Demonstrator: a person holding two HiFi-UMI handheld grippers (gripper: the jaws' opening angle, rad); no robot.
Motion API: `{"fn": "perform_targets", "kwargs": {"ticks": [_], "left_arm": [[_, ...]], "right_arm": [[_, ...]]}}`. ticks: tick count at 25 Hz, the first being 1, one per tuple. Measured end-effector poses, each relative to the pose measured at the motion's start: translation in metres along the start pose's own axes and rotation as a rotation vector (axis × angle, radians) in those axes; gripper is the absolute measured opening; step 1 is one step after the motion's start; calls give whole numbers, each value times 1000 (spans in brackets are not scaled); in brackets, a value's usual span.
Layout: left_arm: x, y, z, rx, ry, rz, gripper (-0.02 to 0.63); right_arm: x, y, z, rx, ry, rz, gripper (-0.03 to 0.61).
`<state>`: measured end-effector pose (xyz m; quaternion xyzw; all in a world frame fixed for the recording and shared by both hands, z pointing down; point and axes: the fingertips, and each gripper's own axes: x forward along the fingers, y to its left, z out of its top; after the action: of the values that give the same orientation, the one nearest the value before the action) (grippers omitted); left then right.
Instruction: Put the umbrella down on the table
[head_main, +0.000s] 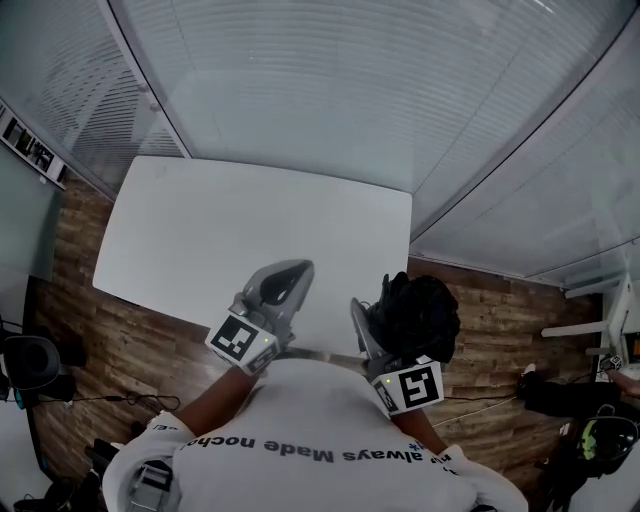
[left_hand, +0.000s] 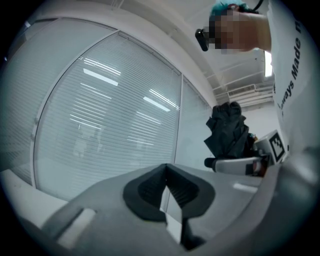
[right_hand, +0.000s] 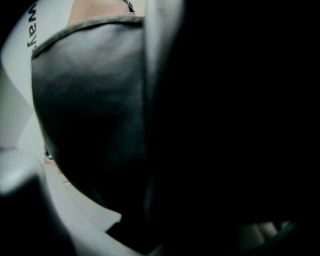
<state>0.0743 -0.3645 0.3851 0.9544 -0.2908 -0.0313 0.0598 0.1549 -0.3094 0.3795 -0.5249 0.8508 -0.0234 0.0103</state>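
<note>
Clamped by the right gripper (head_main: 374, 322), the black umbrella (head_main: 420, 315) hangs beyond the table (head_main: 200, 230) at its 4 o'clock corner, apparently held by loose fabric, and could slip floorward; the left gripper (head_main: 284, 282) is closed and empty.

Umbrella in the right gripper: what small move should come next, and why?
Probably carry it left, over the table, before lowering. The right gripper holds the black umbrella at the white table's right edge, seemingly mostly above the wooden floor, so lowering here might miss.

white shirt (head_main: 330, 415) printed "always Made", next word cut off, perhaps "noche"
</note>
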Motion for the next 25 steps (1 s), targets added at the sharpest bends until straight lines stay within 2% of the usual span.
{"fn": "perform_targets", "kwargs": {"ticks": [7, 12, 17, 25], "left_arm": [[0, 36, 20, 13, -20, -21, 3], [-1, 56, 20, 10, -22, -20, 3], [-5, 67, 15, 12, -22, -16, 3], [-9, 86, 12, -15, -10, -6, 3]], "right_arm": [[36, 10, 9, -9, 2, -5, 225], [58, 7, -5, 4, 41, -6, 224], [77, -8, -45, 64, 173, -36, 224], [116, -23, -132, 64, 445, -55, 218]]}}
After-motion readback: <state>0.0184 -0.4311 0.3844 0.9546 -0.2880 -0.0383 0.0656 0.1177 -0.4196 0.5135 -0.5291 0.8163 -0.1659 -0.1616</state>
